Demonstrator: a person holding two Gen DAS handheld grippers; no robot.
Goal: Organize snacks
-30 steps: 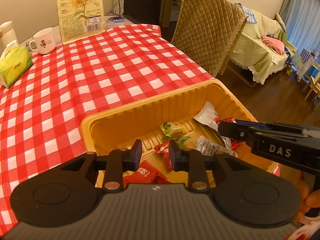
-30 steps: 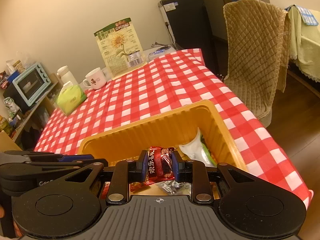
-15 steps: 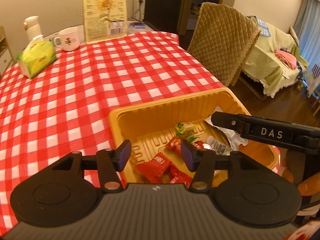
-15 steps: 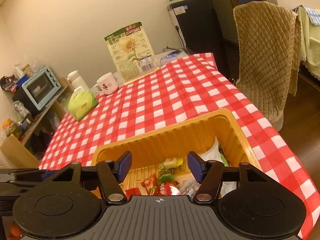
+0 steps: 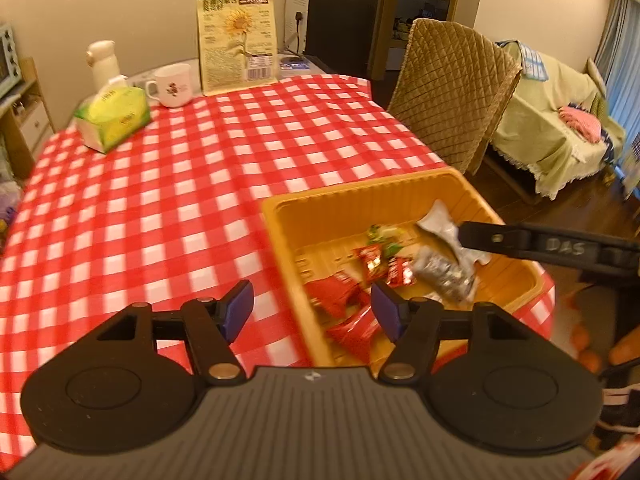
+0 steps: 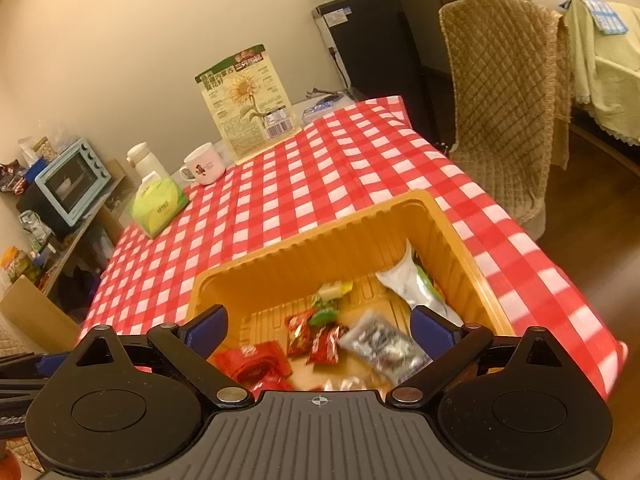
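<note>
A yellow plastic tray (image 6: 320, 236) stands on the checked tablecloth near the table's right corner. In it lie small red packets (image 6: 312, 334), a larger red packet (image 6: 256, 364), a grey packet (image 6: 384, 344), a silver pouch (image 6: 412, 284) and green sweets (image 6: 328, 296). My right gripper (image 6: 320, 326) hangs over the tray's near end, its jaws opening wide with nothing gripped. My left gripper (image 5: 313, 312) hovers above the tray's (image 5: 360, 190) left wall. Its jaws are opening too and nothing is pressed between the pads. One right finger (image 5: 520, 240) reaches over the tray from the right.
At the table's far end stand a sunflower-seed bag (image 5: 236, 40), a white mug (image 5: 172, 86), a green tissue box (image 5: 114, 118) and a white flask (image 5: 102, 60). A quilted chair (image 5: 452, 92) sits by the right edge. A toaster oven (image 6: 72, 180) is on a side shelf.
The right gripper let go of a red packet, which now lies in the tray. Both pairs of jaws spread apart. The left gripper pulled back, up and to the left, off the tray's middle.
</note>
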